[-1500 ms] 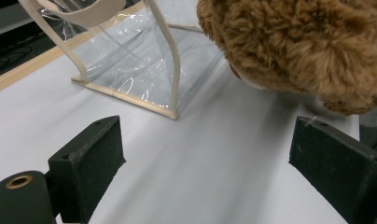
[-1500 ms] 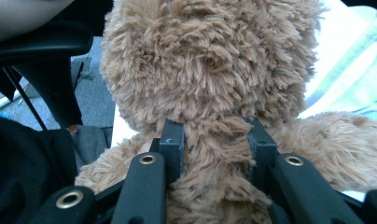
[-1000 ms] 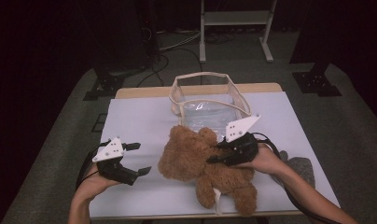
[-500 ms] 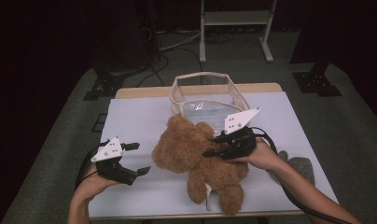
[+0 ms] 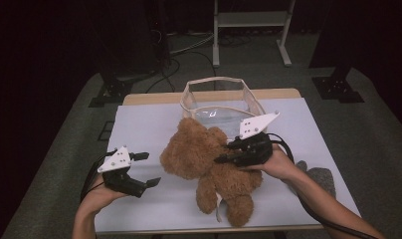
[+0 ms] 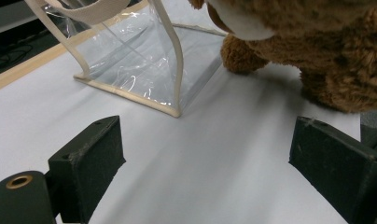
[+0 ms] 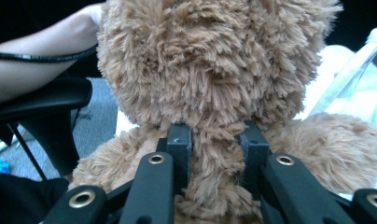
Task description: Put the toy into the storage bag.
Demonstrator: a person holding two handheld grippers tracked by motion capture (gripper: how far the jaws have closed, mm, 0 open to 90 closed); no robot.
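The desk (image 5: 149, 124) is covered in white, and everything sits on it. At its far edge stands the bag (image 5: 216, 97), clear plastic with cream trim, mouth open and, as far as I can tell, nothing in it. Just in front of it lies the bear (image 5: 209, 164), brown and shaggy, head toward the left, legs toward the near edge, one side close against the bag's wall.

The right claw (image 5: 224, 154) grips the bear: in the right gripper view its two black jaws press into the fur at the neck, with a tuft squeezed between them. The left claw (image 5: 148, 169) hovers over bare desk, left of the bear, jaws wide apart and nothing between them.

Judging by this, the bear is caught but not yet in the bag; lifting it over the rim and lowering it in is left, likely with the left claw steadying the bag.

The bear's face is hard to make out from above. The bag's far wall blends into the dark floor. The right claw's pads are buried in fur.
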